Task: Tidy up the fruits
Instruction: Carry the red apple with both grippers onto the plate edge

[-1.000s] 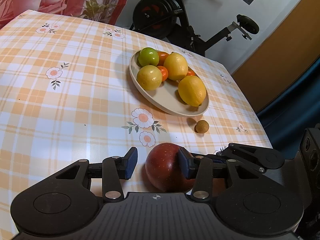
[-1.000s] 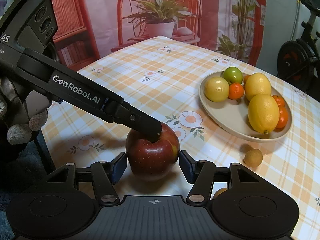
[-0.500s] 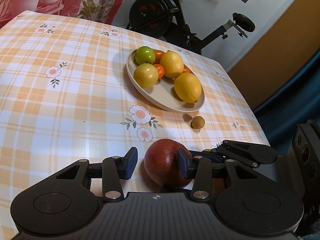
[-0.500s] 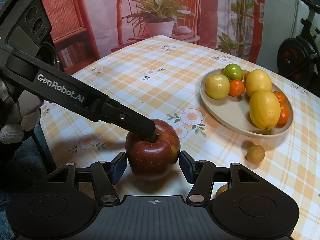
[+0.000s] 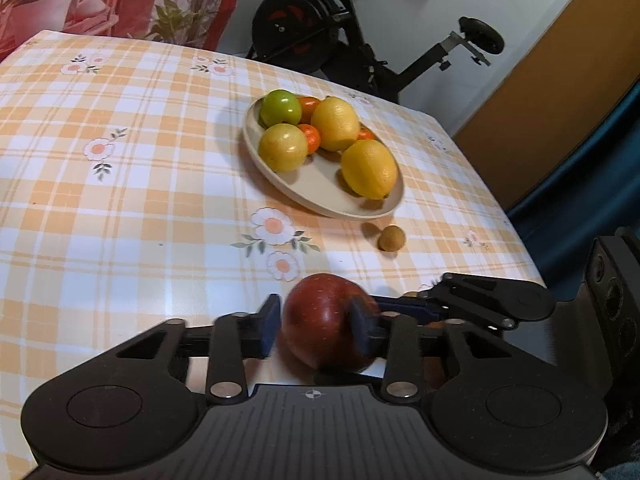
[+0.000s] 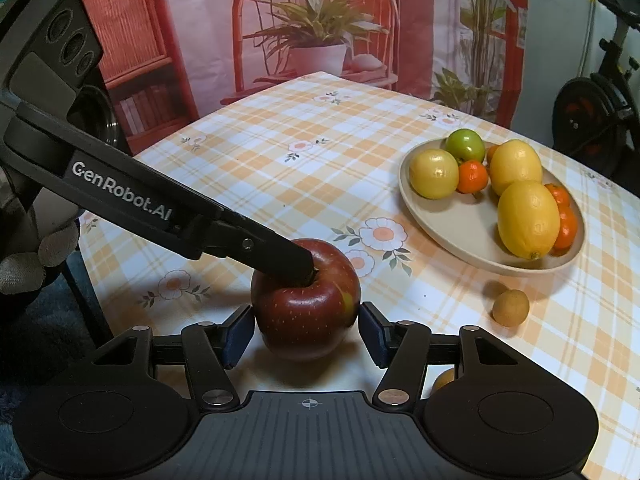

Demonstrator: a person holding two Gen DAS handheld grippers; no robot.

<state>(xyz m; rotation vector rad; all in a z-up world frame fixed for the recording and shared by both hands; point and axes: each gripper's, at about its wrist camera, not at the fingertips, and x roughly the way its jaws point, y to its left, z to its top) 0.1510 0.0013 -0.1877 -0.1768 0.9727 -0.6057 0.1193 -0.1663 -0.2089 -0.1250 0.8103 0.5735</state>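
Observation:
A red apple [image 5: 326,326] [image 6: 306,306] sits near the table's front edge. My left gripper [image 5: 316,330] has closed on it, both pads against its sides; its finger lies across the apple's top in the right wrist view [image 6: 280,258]. My right gripper [image 6: 306,330] is open, its pads just off the apple's two sides. A beige plate [image 5: 304,190] [image 6: 456,232] holds lemons, a green fruit and small oranges. A small brown fruit [image 5: 391,238] [image 6: 511,307] lies on the cloth in front of the plate.
The table has an orange plaid cloth [image 5: 120,184] with flower prints. An exercise bike [image 5: 360,40] stands behind the table's far edge. Another small orange fruit [image 6: 444,380] peeks from under my right gripper. The table edge is close on the right [image 5: 520,240].
The left gripper's fingers have closed in on the apple; earlier its left pad stood apart from it. The right gripper has stayed open around the apple.

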